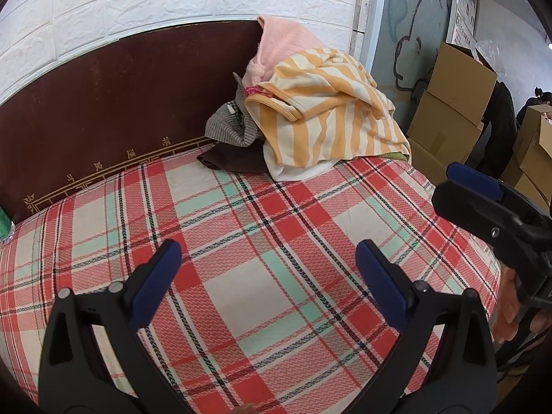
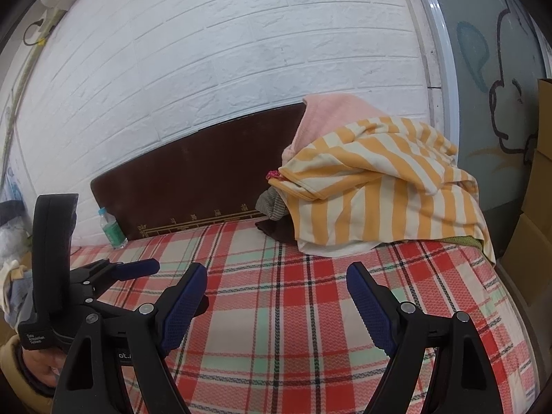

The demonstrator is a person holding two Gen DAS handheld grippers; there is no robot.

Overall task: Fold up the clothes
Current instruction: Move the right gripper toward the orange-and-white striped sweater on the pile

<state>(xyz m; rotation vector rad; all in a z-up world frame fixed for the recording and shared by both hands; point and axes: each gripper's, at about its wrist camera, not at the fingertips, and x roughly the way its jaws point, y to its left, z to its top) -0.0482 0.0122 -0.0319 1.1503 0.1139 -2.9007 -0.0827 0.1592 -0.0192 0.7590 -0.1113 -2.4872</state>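
both grippers hang over the plaid bed cover (image 1: 241,276), spread wide and holding nothing: the left gripper (image 1: 269,269) and the right gripper (image 2: 276,296) side by side. the clothes sit in a heap at the far right corner against the brown headboard (image 1: 120,103), an orange striped top (image 1: 331,120) over a pink garment (image 1: 283,45), grey and brown pieces beneath.
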